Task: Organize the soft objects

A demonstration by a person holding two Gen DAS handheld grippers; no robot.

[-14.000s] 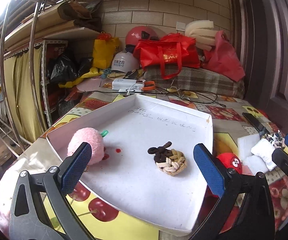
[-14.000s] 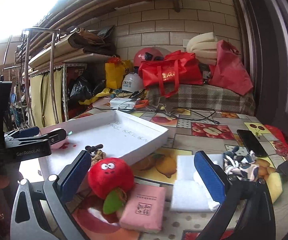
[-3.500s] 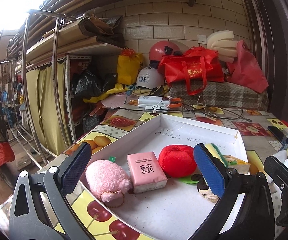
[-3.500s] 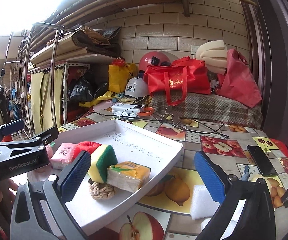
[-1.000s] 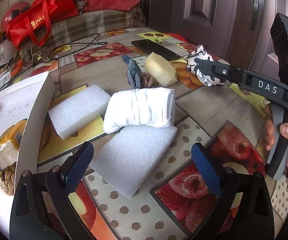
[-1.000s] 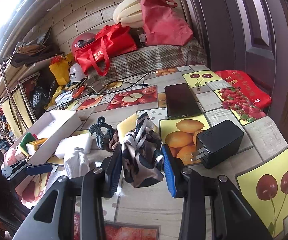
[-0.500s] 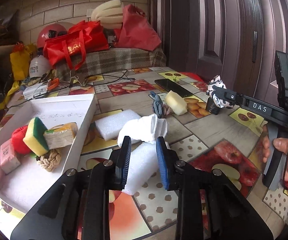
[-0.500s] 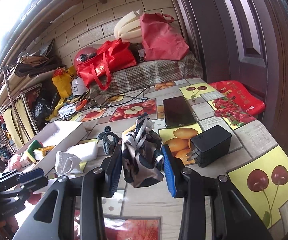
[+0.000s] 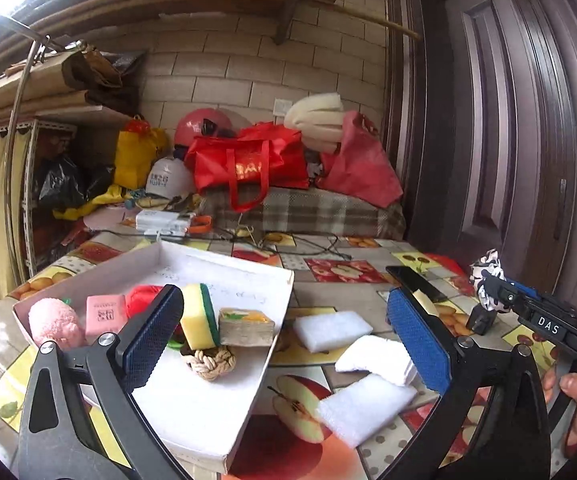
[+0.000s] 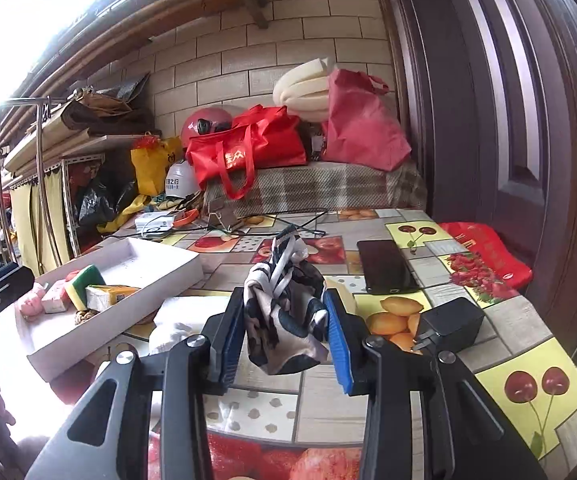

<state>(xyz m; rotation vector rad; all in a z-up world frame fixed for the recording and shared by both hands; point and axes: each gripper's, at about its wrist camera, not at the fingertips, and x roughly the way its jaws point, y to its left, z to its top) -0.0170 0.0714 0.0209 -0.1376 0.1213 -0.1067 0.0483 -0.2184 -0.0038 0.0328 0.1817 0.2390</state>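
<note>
Right tongs (image 10: 284, 334) clamp patterned cloth (image 10: 284, 320); left tongs (image 9: 284, 336) gape.

Daylight floods in from the upper left in both views, blown out to pure white there, with the right wrist view losing its whole top-left corner to glare, while the brown door (image 10: 528, 140) on the right sits much dimmer. The fisheye bends the brick wall (image 9: 248, 68) and shelf rails into curves, and black vignette fills the corners. The white tray (image 9: 192, 408) reads bright and sharp in the left view; a foam block (image 9: 364, 408) at lower centre is smeared, and the lower-left edge of the right view is washed out.
</note>
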